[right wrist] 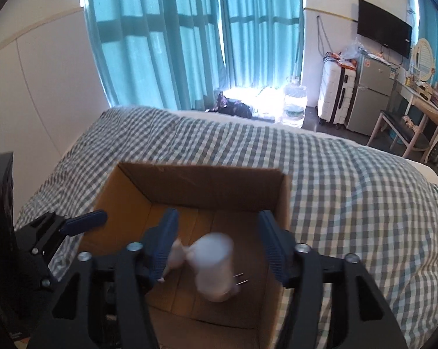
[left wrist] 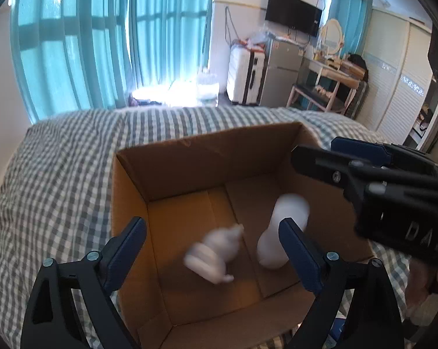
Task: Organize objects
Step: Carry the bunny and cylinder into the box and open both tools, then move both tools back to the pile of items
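Blue-padded fingers of the left gripper stand spread wide above an open cardboard box, pinching nothing, while the right gripper hovers over the same box with its jaws parted and likewise empty. Between and below them, two pale plastic items lie blurred inside the box: a small white charger-like plug on the left of the floor, and beside it a taller white cylinder, close together though whether they touch cannot be told. From the right wrist view the cylinder shows two metal prongs near its lower end, suggesting an adapter. Both look light, rigid and smooth, so they would likely slip under a loose grip; a hold across the broad body, clear of the prongs, seems the safest purchase. Neither appears fragile, though the prongs could bend. The box sits on a bed covered in grey-and-white checked bedding, with turquoise curtains and a white suitcase beyond.
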Motion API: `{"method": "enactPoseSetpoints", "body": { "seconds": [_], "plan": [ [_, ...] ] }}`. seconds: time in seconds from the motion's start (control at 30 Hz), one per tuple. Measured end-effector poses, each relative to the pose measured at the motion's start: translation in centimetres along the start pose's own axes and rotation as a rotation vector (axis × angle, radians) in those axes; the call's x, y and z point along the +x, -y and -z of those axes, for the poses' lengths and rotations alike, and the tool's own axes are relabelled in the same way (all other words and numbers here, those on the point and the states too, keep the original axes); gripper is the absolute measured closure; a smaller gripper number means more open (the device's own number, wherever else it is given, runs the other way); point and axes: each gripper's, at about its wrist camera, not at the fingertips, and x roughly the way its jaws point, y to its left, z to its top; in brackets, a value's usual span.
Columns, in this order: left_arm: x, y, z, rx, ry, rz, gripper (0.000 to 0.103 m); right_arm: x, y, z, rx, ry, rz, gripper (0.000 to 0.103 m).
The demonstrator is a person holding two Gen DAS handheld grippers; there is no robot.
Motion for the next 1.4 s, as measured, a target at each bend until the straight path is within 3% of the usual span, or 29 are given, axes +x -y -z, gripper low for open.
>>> {"method": "enactPoseSetpoints", "body": {
  "seconds": [0.4, 0.63, 0.8, 1.03, 1.4],
  "plan": [
    [-12.7, 0.8, -1.3, -0.052, 0.121, -0.049, 0.005, -16.6, -2.0, -1.7, -0.034, 0.197, 0.082, 0.033],
    [-19.0, 1.8, 0.3, -0.041, 0.177, -0.078, 0.004, -22.6, -3.1, 1.1, -0.078, 0.197, 0.118, 0.032],
    [-20.8, 3.1, 2.2, -0.017, 0.179, -0.079, 0.002, -24.9, -3.1, 4.3, -0.135, 0.183, 0.158, 0.032],
    [-19.7, 4.4, 6.4, 0.024, 0.124, -0.112, 0.002, -24.7, -1.9, 9.1, -0.15, 0.115, 0.158, 0.032],
    [-13.3, 4.3, 14.3, -0.018, -0.021, -0.152, 0.002, -17.2, -2.7, 17.9, -0.085, -0.06, 0.09, 0.032]
  ]
}}
